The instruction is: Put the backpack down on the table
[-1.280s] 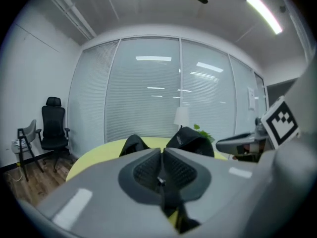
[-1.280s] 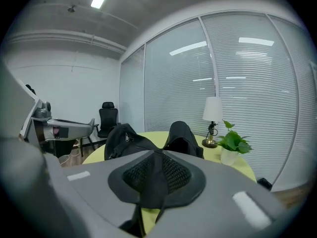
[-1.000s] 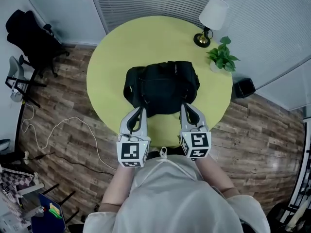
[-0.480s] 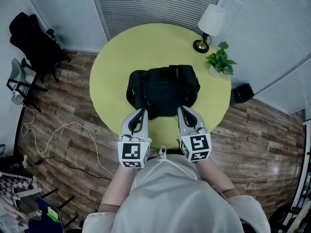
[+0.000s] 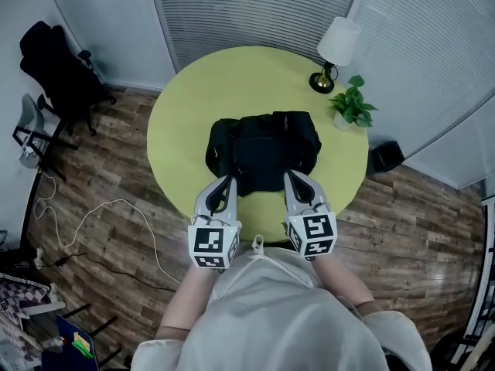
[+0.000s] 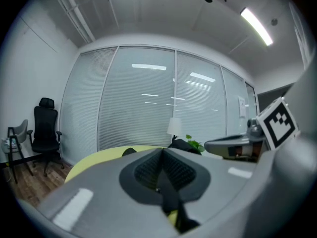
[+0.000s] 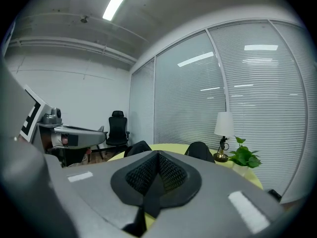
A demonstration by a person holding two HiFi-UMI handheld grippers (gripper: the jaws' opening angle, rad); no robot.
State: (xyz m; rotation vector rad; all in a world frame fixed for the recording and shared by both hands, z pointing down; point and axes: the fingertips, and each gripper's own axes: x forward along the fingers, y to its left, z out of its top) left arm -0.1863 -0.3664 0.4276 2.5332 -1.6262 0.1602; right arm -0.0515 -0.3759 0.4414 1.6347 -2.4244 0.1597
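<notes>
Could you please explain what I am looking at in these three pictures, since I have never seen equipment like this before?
No robot here: a person holds a two-jaw tool in each hand, the left hand-held gripper and the right hand-held gripper; the marker cubes belong to them. The top-down picture comes from a camera on the person's head. The other two come from cameras riding on the grippers, looking along their jaws. A black backpack seems to rest on the round yellow-green table, which also bears a lamp and a potted plant. Both grippers are shut: the left on the left strap, the right on the right strap, apparently the backpack's.
</notes>
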